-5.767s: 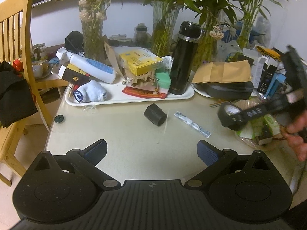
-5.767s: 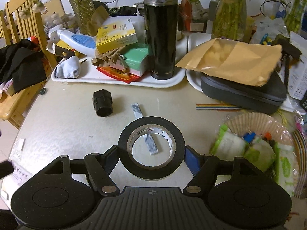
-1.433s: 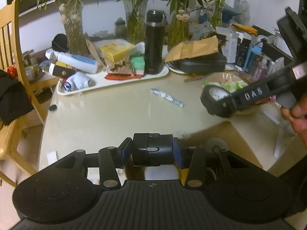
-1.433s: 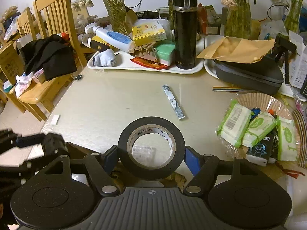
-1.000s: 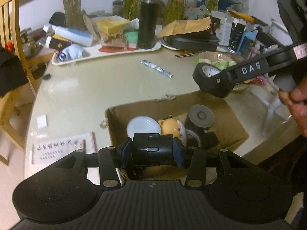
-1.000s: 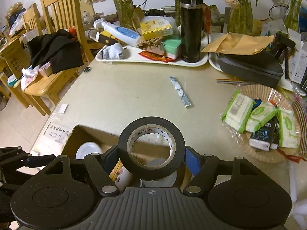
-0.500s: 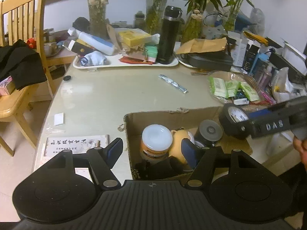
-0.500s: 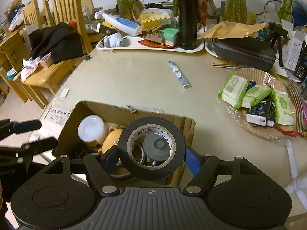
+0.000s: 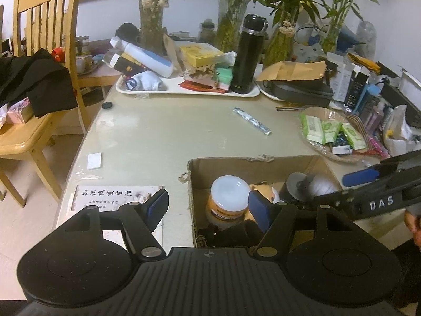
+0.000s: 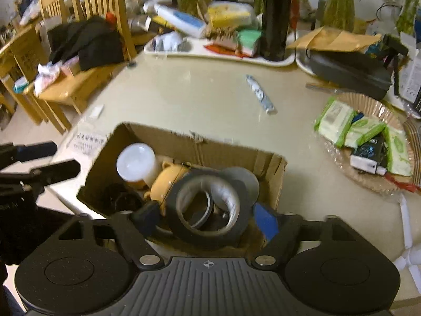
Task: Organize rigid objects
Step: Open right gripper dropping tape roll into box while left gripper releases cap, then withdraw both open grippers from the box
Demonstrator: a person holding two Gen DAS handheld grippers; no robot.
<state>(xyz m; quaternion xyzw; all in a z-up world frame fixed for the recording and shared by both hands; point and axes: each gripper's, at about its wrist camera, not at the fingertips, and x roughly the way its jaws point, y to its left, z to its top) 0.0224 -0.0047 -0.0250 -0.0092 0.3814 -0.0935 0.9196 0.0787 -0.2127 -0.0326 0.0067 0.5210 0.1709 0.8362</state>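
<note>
An open cardboard box sits at the table's near edge. Inside are a white-lidded jar, a yellow toy figure, a grey-lidded can and dark items at the bottom. My left gripper stands open and empty over the box's left wall. My right gripper hovers over the box with its jaws opening. The black tape roll lies tilted between the fingers, loose from the pads. In the left wrist view the right gripper shows at the right.
A silver-blue sachet lies mid-table. At the back stands a white tray piled with clutter and a black flask. A wicker basket of wipes is at the right, a printed card beside the box, wooden chairs at the left.
The left gripper let go of the black cylinder over the box and opened. The right gripper came down over the box, its jaws widened and the tape roll tipped loose.
</note>
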